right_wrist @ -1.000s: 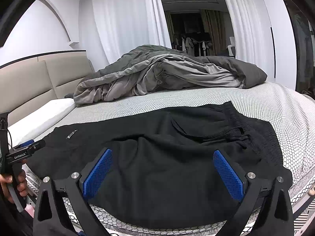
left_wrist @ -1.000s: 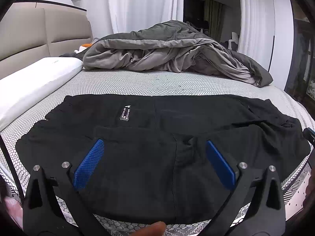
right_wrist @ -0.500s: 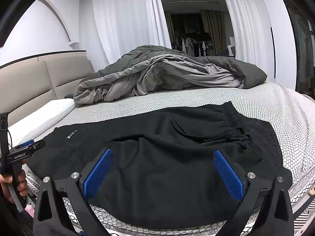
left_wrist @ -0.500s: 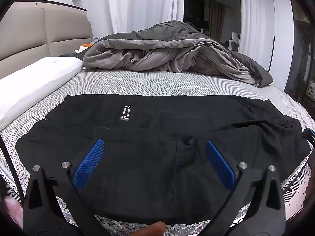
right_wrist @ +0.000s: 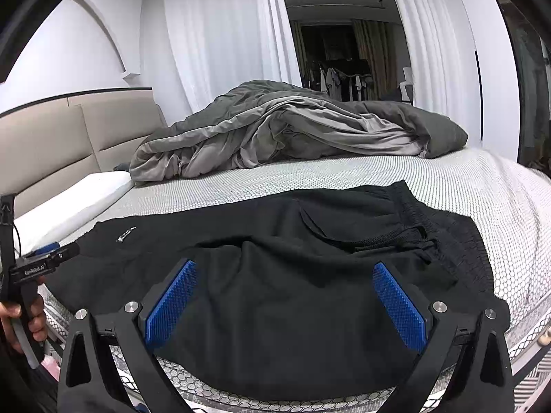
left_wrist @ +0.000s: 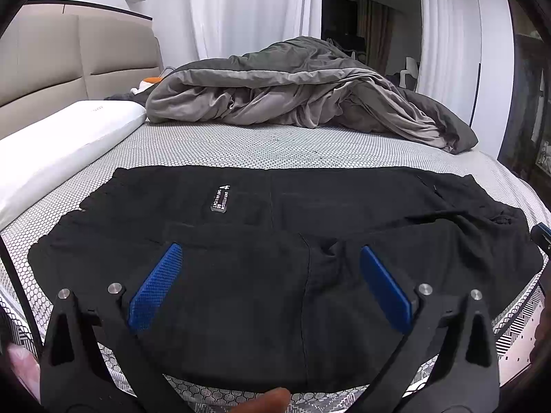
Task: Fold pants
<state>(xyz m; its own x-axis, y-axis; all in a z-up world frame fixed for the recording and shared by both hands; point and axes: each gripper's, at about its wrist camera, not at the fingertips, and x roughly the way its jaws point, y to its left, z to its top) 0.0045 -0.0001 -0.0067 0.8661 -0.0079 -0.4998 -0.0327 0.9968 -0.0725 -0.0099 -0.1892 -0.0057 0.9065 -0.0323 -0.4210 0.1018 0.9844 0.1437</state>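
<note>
Now, in the left wrist view, your left gripper (left_wrist: 268, 285) hangs above the near part of the black pants (left_wrist: 261, 227), with its blue pads wide apart and nothing between them. The pants lie flat across the near edge of the bed (left_wrist: 241, 144), and their long axis runs from left to right, across the direction of your fingers. The leg ends are at the left, close to the pillow (left_wrist: 65, 144).

In the right wrist view, your right gripper (right_wrist: 286, 306) is also wide and empty, over the near edge of the pants (right_wrist: 275, 275). The waistband (right_wrist: 444, 223) lies to the right of the fingers, so this hand is the nearer one to it. I judge the next fold goes along the long axis, each hand taking its own end.
</note>
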